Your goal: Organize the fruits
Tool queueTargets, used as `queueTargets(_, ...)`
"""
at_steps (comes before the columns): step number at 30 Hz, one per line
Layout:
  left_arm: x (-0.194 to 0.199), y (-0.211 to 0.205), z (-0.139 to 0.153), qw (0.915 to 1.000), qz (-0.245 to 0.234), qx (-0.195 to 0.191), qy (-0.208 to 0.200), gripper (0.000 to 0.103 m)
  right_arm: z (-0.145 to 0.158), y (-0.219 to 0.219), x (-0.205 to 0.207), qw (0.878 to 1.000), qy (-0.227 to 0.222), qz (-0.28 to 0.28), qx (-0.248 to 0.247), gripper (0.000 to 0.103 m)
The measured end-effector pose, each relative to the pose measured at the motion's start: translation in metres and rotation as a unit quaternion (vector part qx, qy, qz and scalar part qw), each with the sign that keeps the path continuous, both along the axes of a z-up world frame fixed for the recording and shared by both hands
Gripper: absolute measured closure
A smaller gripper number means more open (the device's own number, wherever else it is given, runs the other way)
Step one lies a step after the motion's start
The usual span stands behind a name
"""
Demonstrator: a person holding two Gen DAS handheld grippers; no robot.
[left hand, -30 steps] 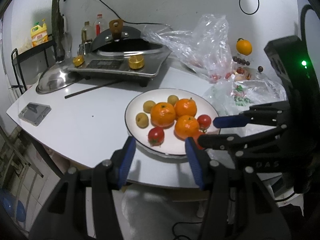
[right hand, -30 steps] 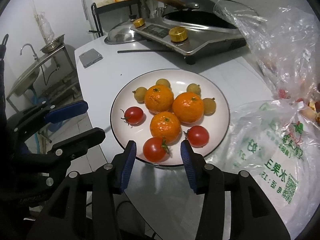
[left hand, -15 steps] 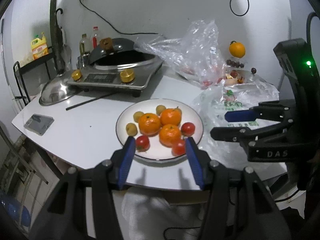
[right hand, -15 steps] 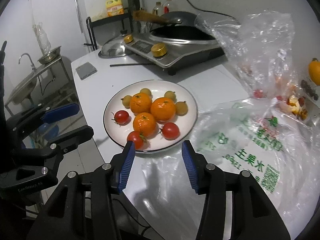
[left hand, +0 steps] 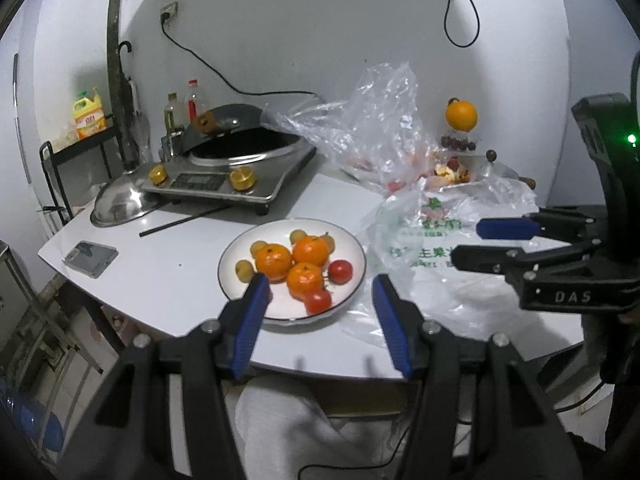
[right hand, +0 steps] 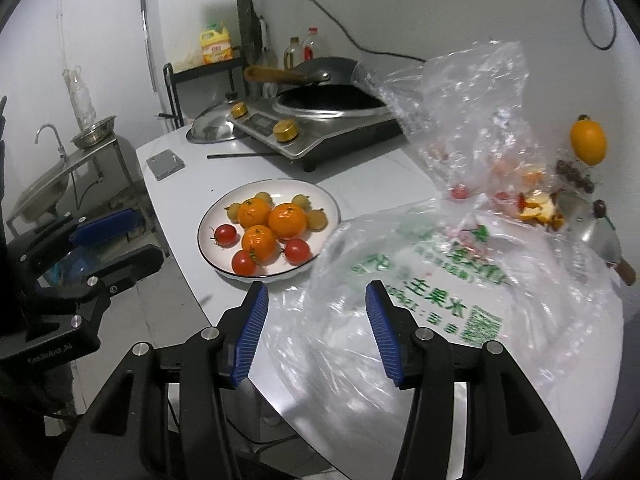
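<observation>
A white plate [right hand: 208, 220] with a dark rim is seen near the front edge of the white bench [right hand: 360, 168]. On it three oranges [right hand: 287, 221] are piled at the middle, three red tomatoes [right hand: 244, 262] lie toward the near rim, and small yellow-green fruits [right hand: 316, 218] sit behind. The left claw [left hand: 318, 324] is held partly open and empty above the bench edge, just short of the plate. Bare bench is left to the plate's left, up to a grey phone [right hand: 165, 164]. On the right, the plate is crowded by crumpled plastic bags [right hand: 440, 280]. The right claw [right hand: 316, 328], whose jaws have just been opening, is held partly open over the bags with nothing gripped.
</observation>
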State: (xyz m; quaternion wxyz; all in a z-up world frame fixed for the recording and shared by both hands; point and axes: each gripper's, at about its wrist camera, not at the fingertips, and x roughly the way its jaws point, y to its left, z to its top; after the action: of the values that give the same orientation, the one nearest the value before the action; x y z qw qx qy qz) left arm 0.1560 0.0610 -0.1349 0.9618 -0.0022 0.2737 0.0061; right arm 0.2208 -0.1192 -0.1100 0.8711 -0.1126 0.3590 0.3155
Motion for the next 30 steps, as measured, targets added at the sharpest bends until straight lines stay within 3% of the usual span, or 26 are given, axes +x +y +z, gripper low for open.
queueTargets(6, -0.017, -0.016, 0.014, 0.9998, 0.001, 0.011, -0.015, 0.046, 0.018, -0.023, -0.019, 1.000, -0.027, -0.013, 0.007, 0.049)
queueTargets(8, -0.026, -0.018, 0.021, 0.9996, 0.002, 0.008, -0.028, 0.022, 0.025, -0.030, -0.025, 0.999, -0.037, -0.017, 0.010, 0.048)
queueTargets(9, -0.033, -0.020, 0.026, 0.9992, 0.003, 0.006, -0.038, 0.020, 0.028, -0.033, -0.028, 0.999, -0.042, -0.019, 0.012, 0.048)
queueTargets(15, -0.060, -0.030, 0.049, 0.9970, 0.000, 0.008, -0.077, 0.020, 0.050, -0.050, -0.052, 0.996, -0.075, -0.032, 0.022, 0.046)
queueTargets(17, -0.070, -0.032, 0.060, 0.9957, 0.000, 0.006, -0.092, 0.020, 0.058, -0.054, -0.061, 0.995, -0.086, -0.035, 0.028, 0.040)
queueTargets(30, -0.129, -0.048, 0.125, 0.9881, -0.004, 0.014, -0.153, 0.020, 0.124, -0.076, -0.122, 0.981, -0.173, -0.057, 0.063, 0.029)
